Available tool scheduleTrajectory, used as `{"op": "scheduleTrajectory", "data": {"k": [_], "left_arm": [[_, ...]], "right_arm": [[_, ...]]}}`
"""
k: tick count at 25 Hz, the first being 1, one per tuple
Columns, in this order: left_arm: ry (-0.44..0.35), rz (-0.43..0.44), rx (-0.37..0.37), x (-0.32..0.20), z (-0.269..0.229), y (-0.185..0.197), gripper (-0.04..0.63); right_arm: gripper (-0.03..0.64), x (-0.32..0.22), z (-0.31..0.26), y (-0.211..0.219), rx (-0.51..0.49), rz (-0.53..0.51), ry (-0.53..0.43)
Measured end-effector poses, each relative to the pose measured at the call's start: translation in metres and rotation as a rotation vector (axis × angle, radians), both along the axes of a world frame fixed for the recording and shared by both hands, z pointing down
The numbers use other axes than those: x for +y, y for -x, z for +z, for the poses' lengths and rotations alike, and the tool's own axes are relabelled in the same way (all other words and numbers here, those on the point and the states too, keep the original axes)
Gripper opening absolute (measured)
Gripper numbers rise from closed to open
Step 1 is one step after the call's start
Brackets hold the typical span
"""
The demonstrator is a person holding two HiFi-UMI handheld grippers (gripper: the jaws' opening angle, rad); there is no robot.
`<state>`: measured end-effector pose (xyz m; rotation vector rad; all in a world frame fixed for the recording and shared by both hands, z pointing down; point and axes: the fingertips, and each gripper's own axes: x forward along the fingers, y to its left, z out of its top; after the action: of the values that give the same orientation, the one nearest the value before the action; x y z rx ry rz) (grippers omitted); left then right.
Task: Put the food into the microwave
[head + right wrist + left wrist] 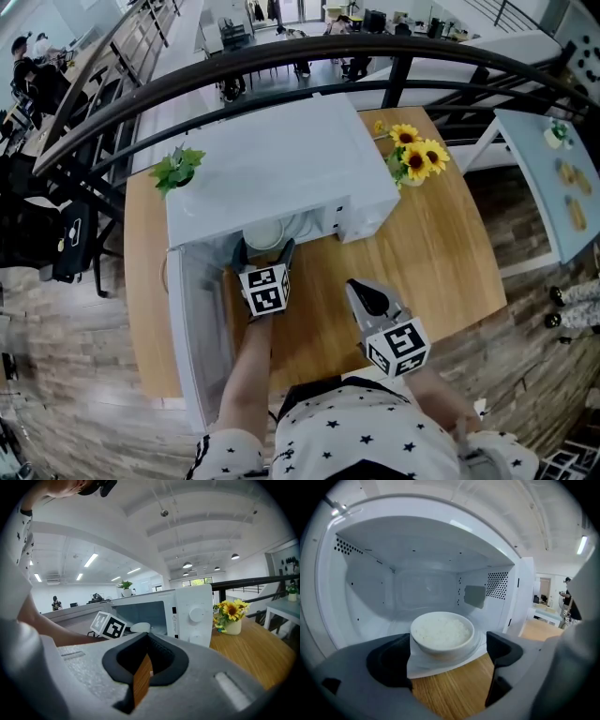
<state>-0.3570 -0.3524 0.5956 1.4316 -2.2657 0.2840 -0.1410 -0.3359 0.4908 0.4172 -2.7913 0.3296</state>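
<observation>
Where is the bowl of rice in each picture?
Head view: the bowl of rice sits in the open front of the microwave, near the middle.
Left gripper view: centre, inside the microwave.
Right gripper view: small white shape left of centre.
Shared landmark: the white microwave.

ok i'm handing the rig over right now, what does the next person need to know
Left gripper: open, jaws either side of the bowl of rice, not clamped.
Right gripper: shut, empty, over the table.
Done: the bowl sits inside the microwave, near the front.
Left: the door is open; back the left gripper out, then probably shut it.
</observation>
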Motion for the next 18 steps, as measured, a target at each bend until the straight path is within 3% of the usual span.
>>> {"op": "scheduleTrajectory", "data": {"k": [13, 15, 18], "left_arm": [[-0.107, 0.069, 0.073, 0.058, -0.039, -0.080, 0.480], [-0.123, 0.075, 0.068, 0.071, -0.046, -0.092, 0.420], [-0.155, 0.065, 0.059, 0.094, -0.058, -0.110, 0.239]], "right_arm": [[0.006, 0.043, -0.010, -0.038, -0.028, 0.007, -0.027], [0.006, 0.052, -0.012, -0.043, -0.034, 0.007, -0.032], [0.006, 0.066, -0.018, -0.052, -0.049, 0.009, -0.039]]}}
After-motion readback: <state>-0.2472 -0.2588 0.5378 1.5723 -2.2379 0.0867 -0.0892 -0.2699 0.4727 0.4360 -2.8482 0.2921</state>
